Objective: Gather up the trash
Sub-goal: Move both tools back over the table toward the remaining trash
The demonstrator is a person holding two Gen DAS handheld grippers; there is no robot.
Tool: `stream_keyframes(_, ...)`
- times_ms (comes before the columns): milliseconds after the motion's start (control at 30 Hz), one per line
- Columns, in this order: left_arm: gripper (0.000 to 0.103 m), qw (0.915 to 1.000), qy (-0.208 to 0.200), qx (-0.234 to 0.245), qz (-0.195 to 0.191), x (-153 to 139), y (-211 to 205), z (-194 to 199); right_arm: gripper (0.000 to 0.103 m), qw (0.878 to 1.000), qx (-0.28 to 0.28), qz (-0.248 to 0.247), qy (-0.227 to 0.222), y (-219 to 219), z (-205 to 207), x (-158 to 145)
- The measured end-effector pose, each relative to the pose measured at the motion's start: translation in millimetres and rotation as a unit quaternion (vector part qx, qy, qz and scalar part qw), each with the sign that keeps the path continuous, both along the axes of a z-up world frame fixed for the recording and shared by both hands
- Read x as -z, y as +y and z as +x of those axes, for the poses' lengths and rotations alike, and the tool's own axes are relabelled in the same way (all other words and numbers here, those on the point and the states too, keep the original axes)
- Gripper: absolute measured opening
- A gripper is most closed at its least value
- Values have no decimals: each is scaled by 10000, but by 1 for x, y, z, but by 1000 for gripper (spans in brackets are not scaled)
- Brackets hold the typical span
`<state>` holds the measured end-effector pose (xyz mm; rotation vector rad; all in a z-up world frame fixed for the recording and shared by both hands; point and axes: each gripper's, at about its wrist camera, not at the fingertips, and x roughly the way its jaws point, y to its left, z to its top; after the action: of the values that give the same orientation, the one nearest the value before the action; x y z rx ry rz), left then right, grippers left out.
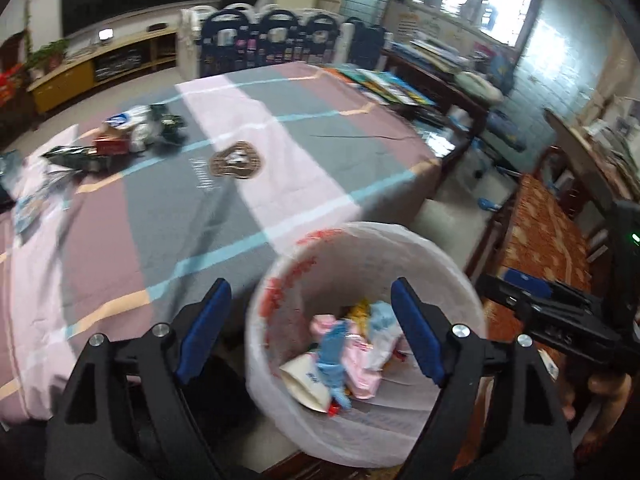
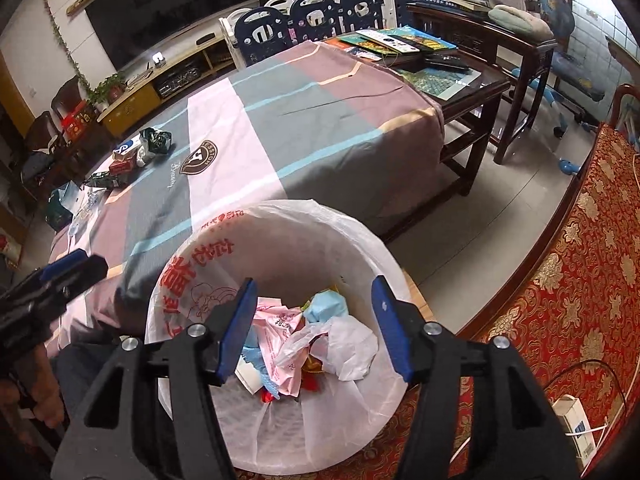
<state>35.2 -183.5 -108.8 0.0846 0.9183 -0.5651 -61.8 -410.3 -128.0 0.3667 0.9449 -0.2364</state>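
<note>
1. The left tongs (image 1: 312,332) stand wide apart above the near-left rim of a white-lined trash bin (image 1: 460,276), with nothing between the blue pads (image 1: 204,332).
2. The right tongs (image 2: 316,326) hang over the same trash bin (image 2: 192,280), jaws parted about halfway and empty, pointing steeply down into its mouth.
3. Inside the bin lies the collected trash (image 2: 304,340): pink and pale-blue wrappers, a crumpled white plastic bag and a white paper piece, heaped on the liner's floor.
4. The bin's liner (image 2: 224,240) carries red printing along its far-left wall.
5. Beyond the bin spreads a tabletop (image 2: 320,132) under a cloth striped in pink, grey and mauve, with a round brown emblem (image 2: 199,160) near its middle.
6. More trash waits at the tabletop's far-left corner, well apart from the bin: a cluster of packets (image 1: 120,136), among them a red box, a dark green bag and white wrappers.
7. To the bin's right runs a red-and-gold patterned seat cushion (image 2: 568,280).
8. The other tool shows at the edge of each wrist view, just beside the bin.
</note>
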Motion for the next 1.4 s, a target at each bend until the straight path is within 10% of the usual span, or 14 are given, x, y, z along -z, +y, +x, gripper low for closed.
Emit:
stream_keyframes(367,88,9813,-691,-1698,582,-30,91,26,64,9987,-477,-183,-36,48,23,-4)
stream_keyframes(900,91,9186,-706,-3870,375,-56,238,52,70,9840,-1649,-648,-203,166,67,-29)
stream_keyframes(1400,94,9107,-603,-4073,323,-55,252,49,75,9779,-1769,-961,-571,196,84,-65)
